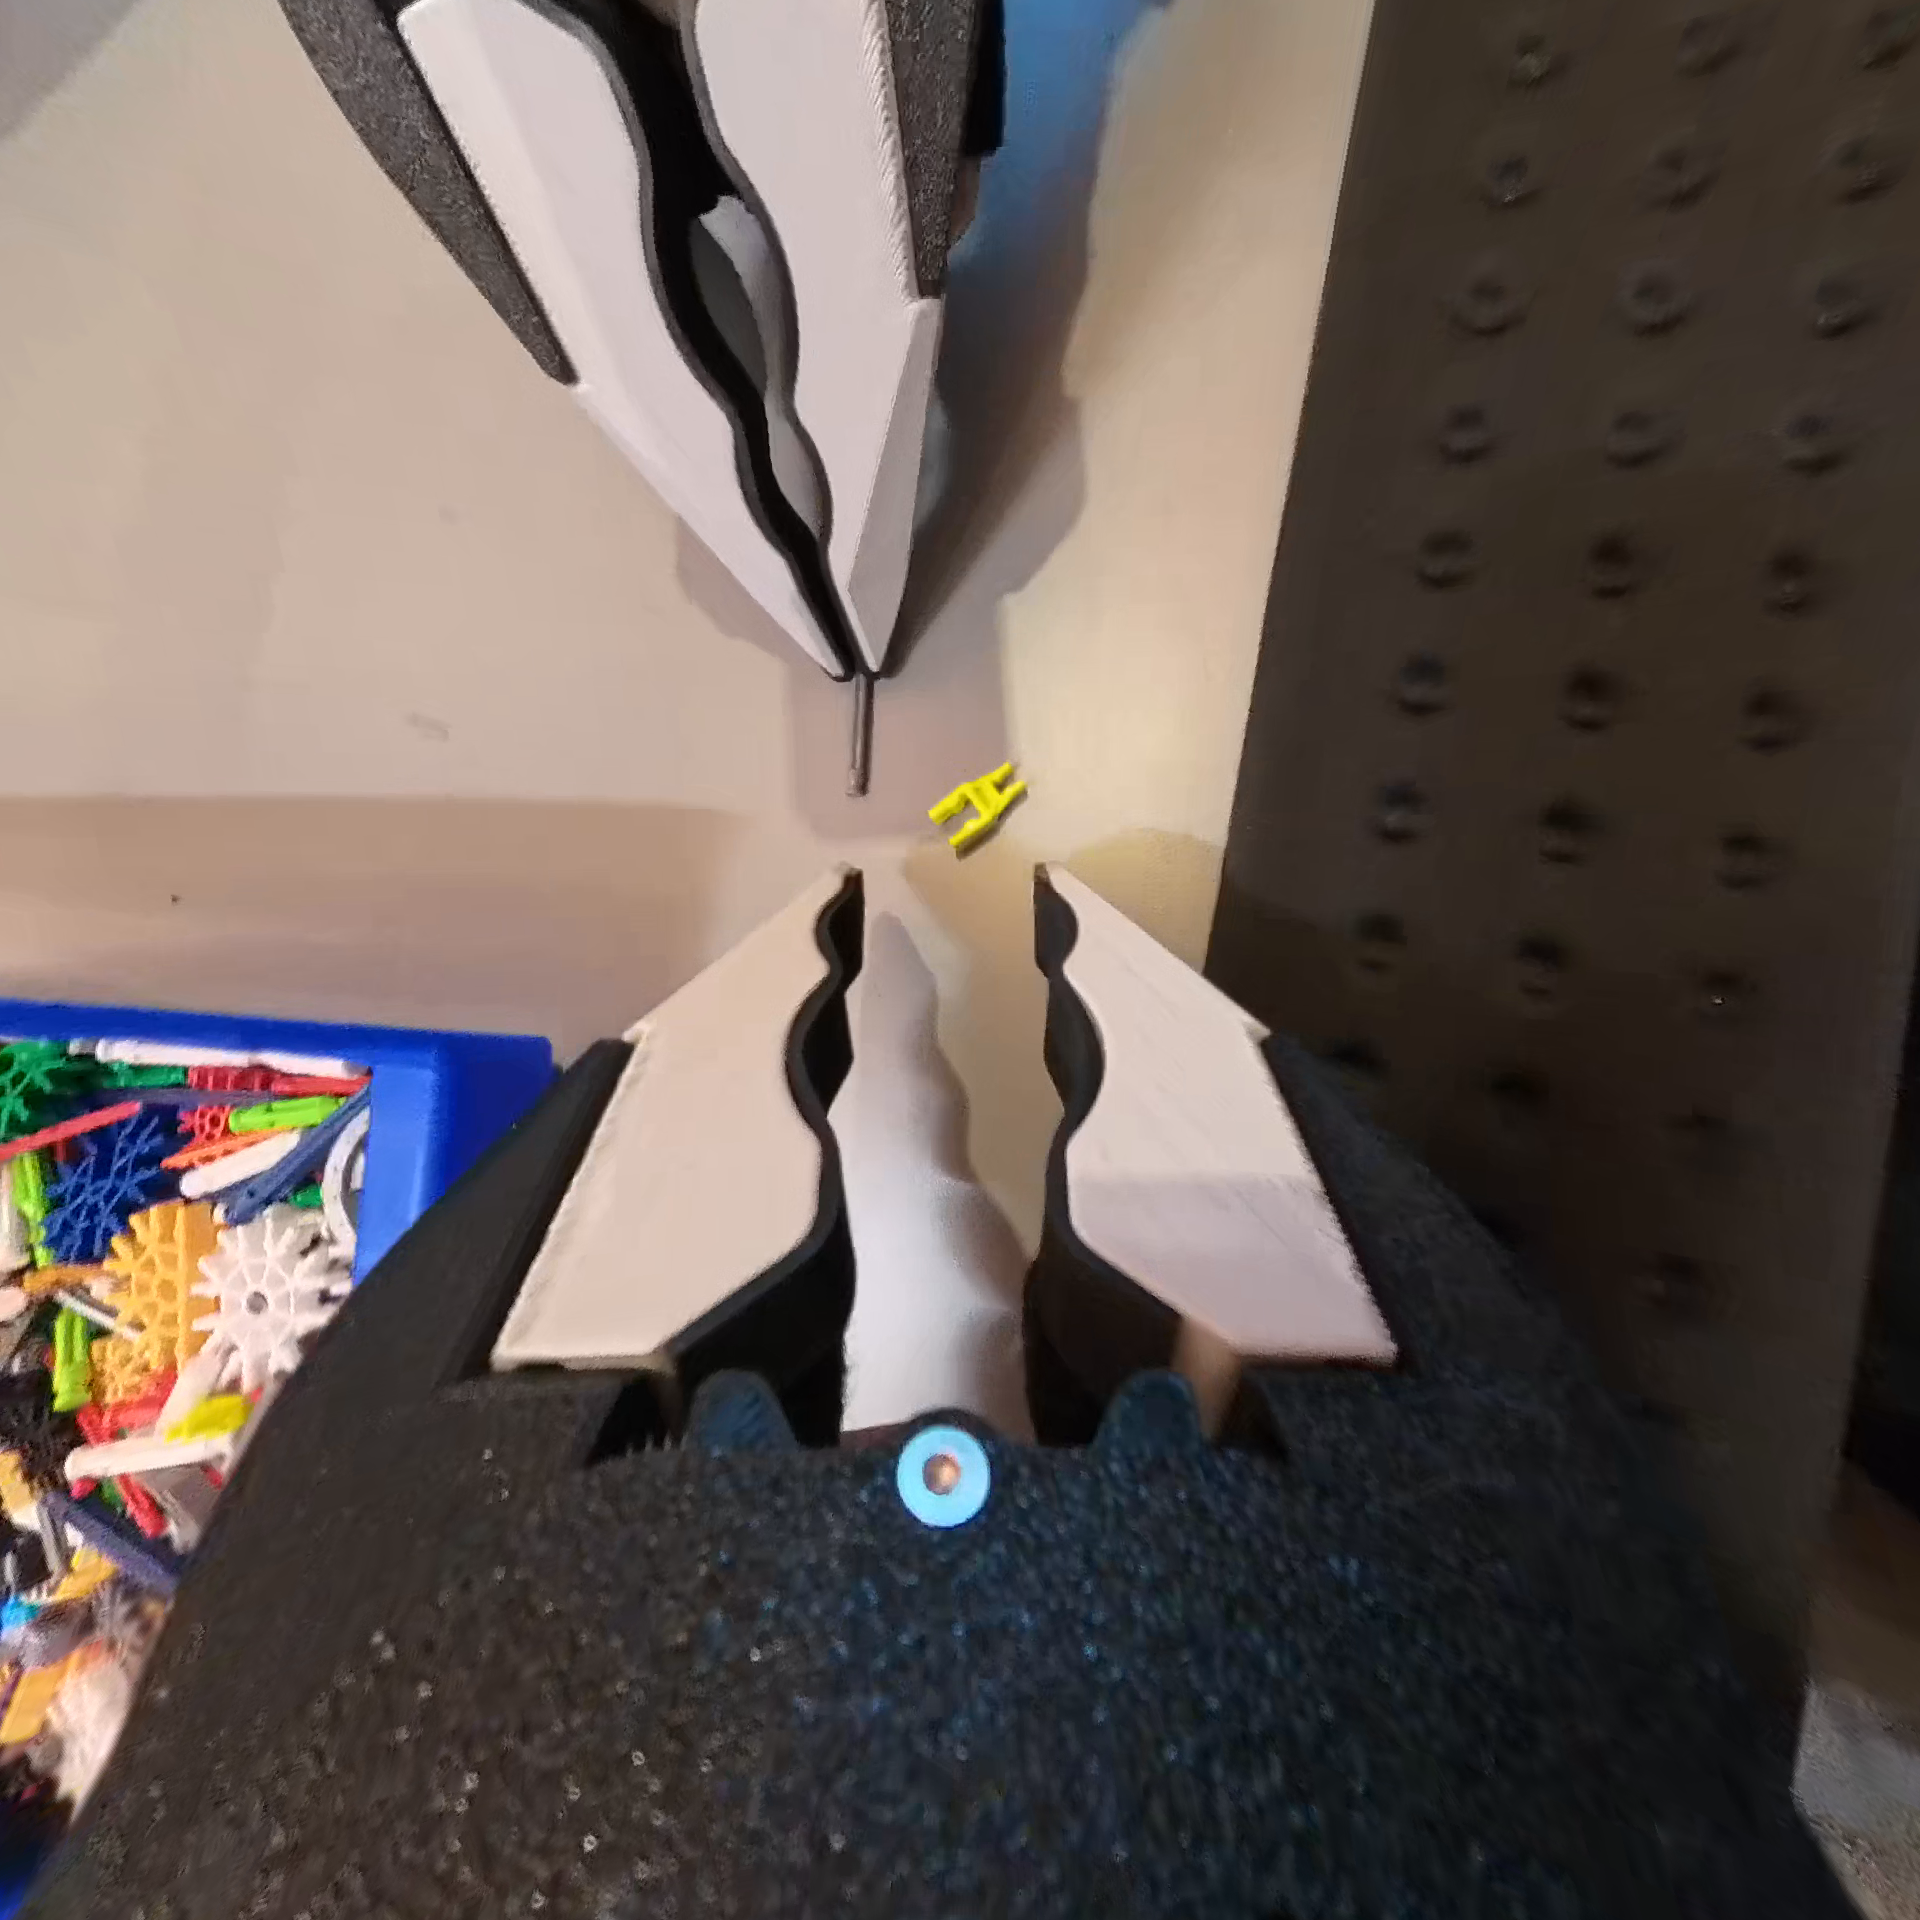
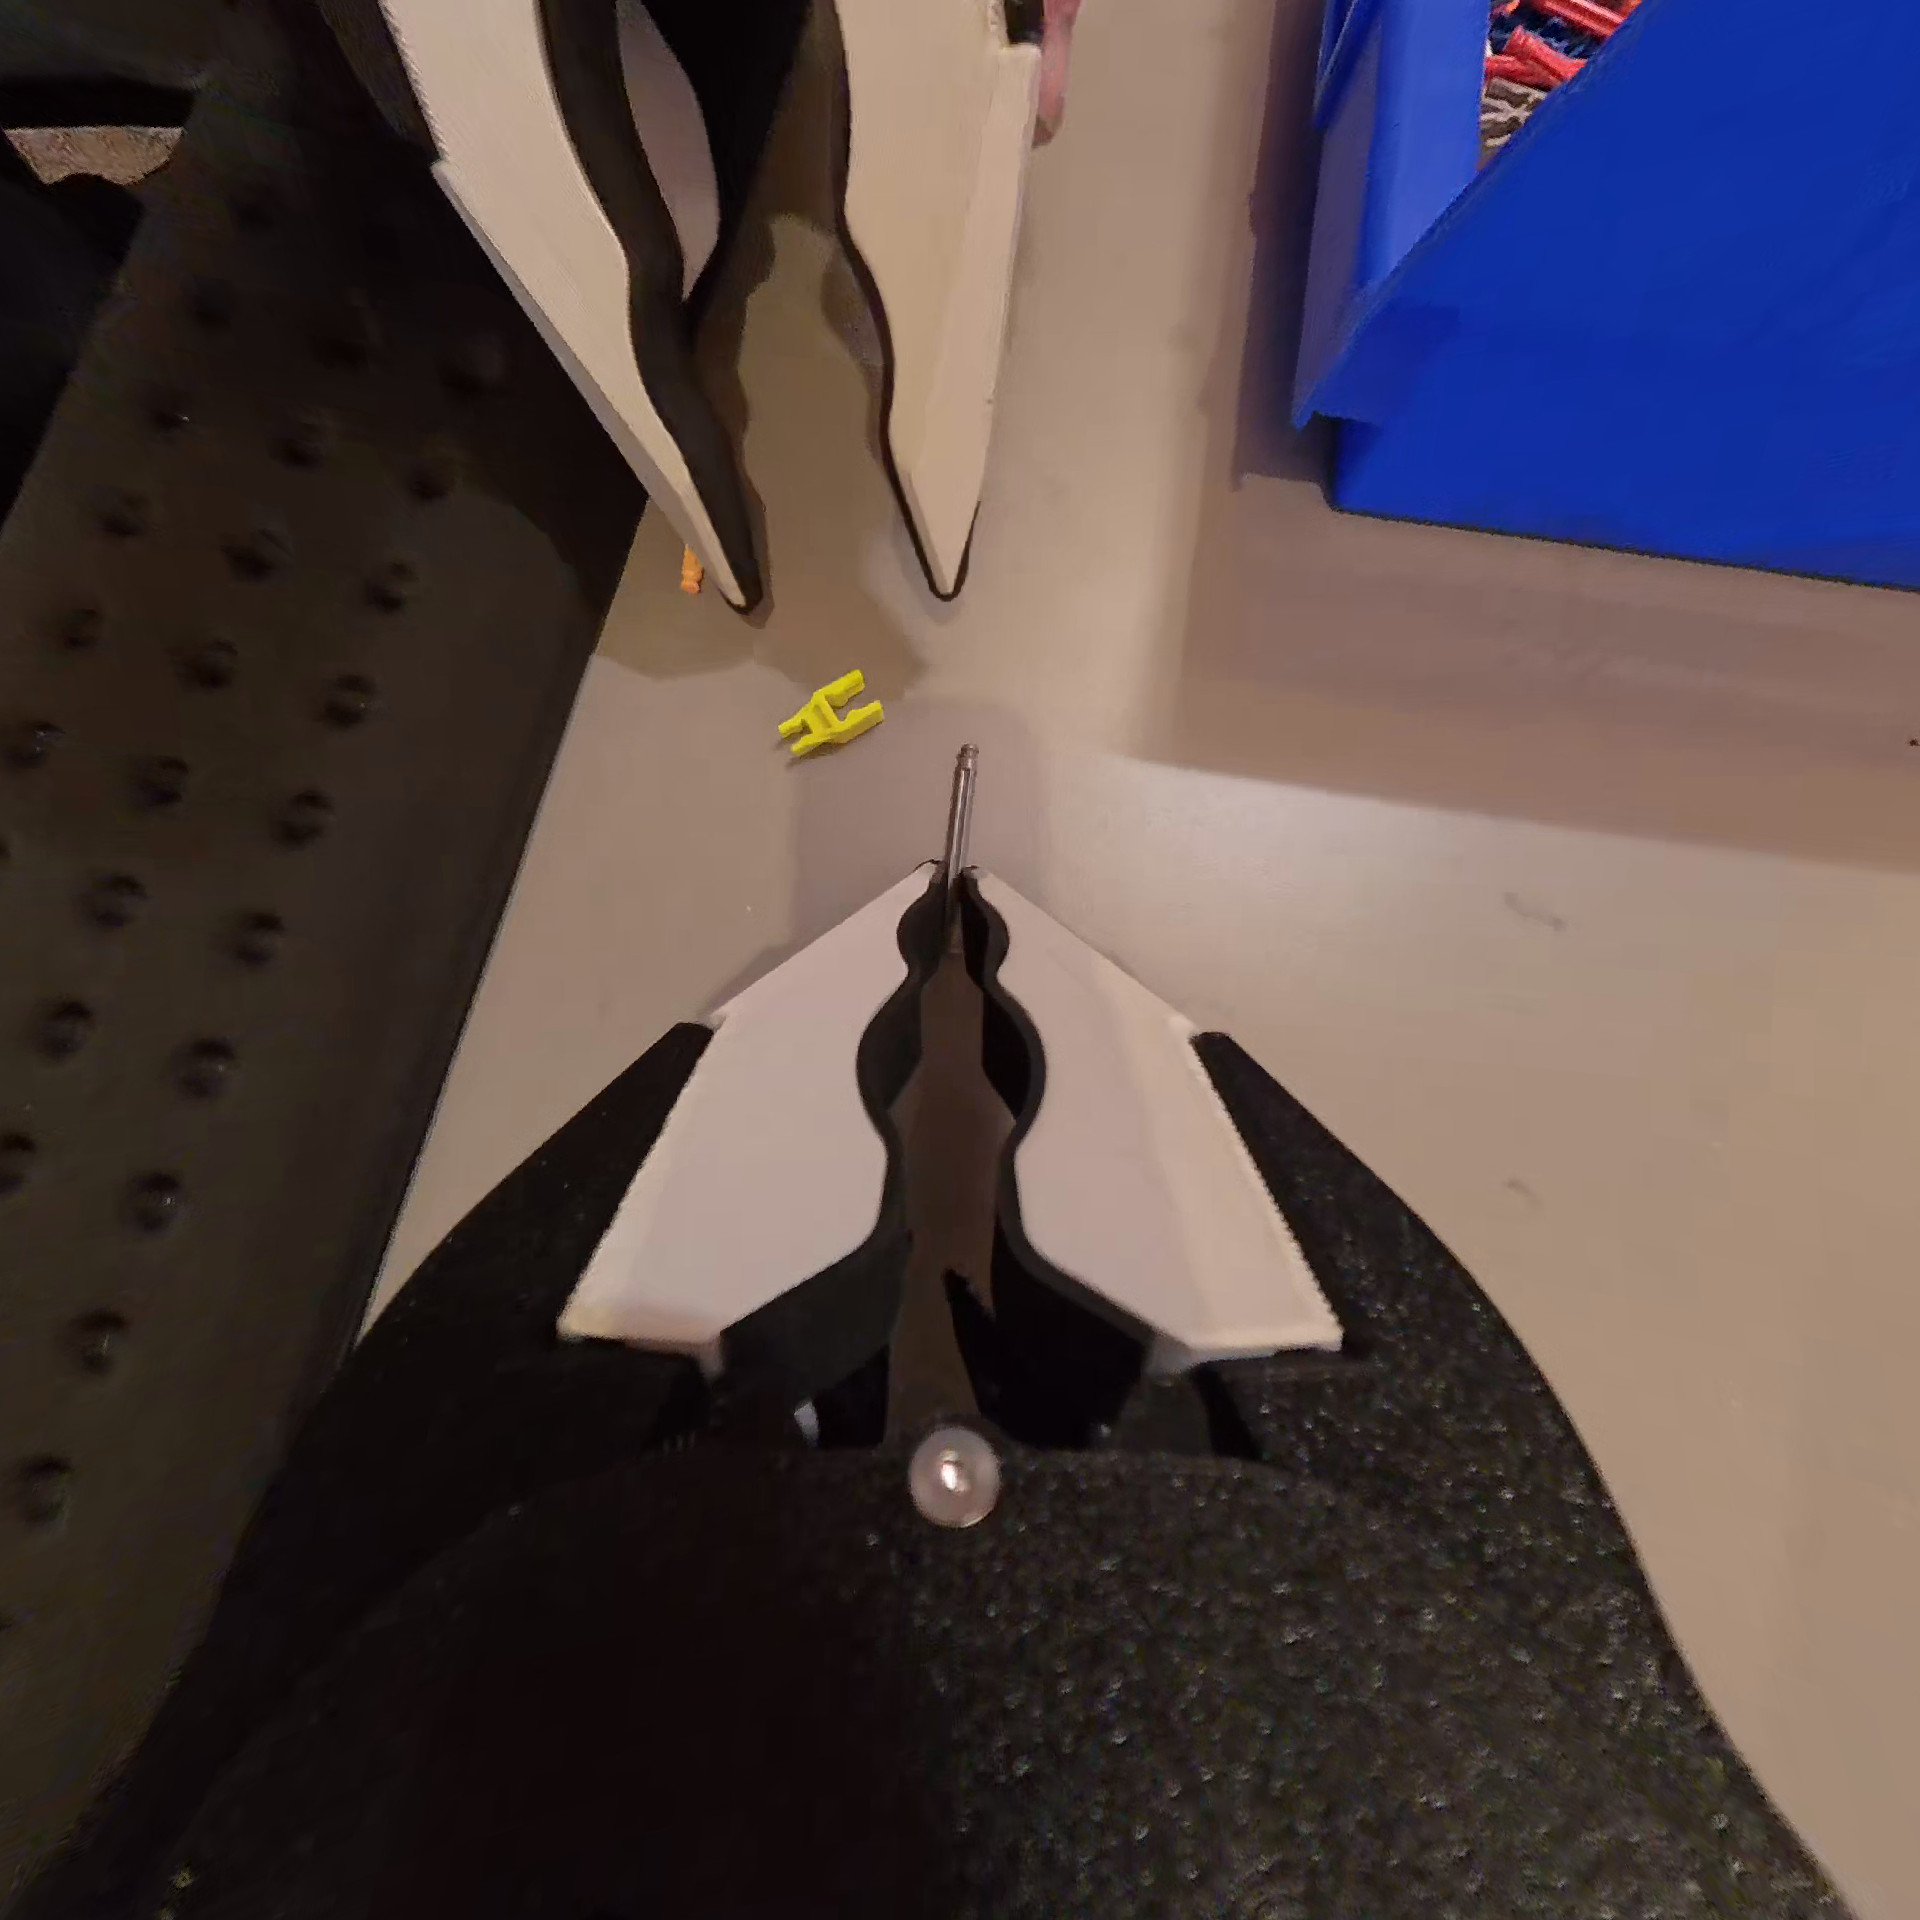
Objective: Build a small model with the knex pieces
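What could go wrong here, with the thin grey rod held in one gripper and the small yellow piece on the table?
1. The right gripper pinches the grey rod only at its very fingertips, so the rod may slip or turn.
2. The yellow piece lies loose on the table, close to the open left gripper; a finger could knock it away.
3. The two grippers point at each other with little room, so they may bump.

Blue bin [image 2: 1621, 312] is cut off by the edge, contents blurred.
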{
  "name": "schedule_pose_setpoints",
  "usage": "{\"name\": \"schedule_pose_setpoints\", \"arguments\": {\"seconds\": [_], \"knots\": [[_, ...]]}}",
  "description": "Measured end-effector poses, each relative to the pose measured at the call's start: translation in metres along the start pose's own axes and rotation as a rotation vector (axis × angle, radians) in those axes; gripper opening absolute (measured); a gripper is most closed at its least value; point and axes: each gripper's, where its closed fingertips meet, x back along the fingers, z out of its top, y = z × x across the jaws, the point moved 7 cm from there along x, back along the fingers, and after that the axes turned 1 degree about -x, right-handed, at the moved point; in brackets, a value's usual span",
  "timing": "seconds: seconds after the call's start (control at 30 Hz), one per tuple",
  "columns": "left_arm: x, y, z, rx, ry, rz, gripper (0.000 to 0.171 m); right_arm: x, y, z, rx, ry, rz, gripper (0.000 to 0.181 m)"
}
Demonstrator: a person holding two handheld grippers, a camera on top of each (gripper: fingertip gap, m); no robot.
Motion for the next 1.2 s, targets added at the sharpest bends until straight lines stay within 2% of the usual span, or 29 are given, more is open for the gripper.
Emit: {"name": "schedule_pose_setpoints", "arguments": {"seconds": [0.27,0.5,0.73,0.8,0.87,1.03,1.2], "knots": [[-0.015,0.0,0.005,-0.028,-0.012,-0.083,0.027,0.005,-0.003,-0.004,0.021,0.011,0.03,0.002],[-0.019,0.001,0.005,0.03,0.033,-0.142,0.011,0.005,-0.003,-0.007,0.013,0.019,0.043,0.002],[-0.02,0.001,0.007,0.126,0.033,-0.114,0.011,0.006,-0.002,-0.008,0.009,0.027,0.051,0.003],[-0.019,0.001,0.008,0.106,0.031,-0.097,0.023,0.006,-0.002,-0.009,0.007,0.028,0.054,0.002],[-0.02,0.002,0.008,0.085,0.023,-0.107,0.027,0.007,-0.003,-0.009,0.007,0.029,0.056,0.002],[-0.023,0.0,0.011,0.08,0.026,-0.16,0.022,0.008,-0.004,-0.01,0.015,0.025,0.056,0.003],[-0.025,-0.003,0.01,0.111,0.043,-0.126,0.01,0.009,-0.004,-0.012,0.009,0.035,0.064,0.002]]}}
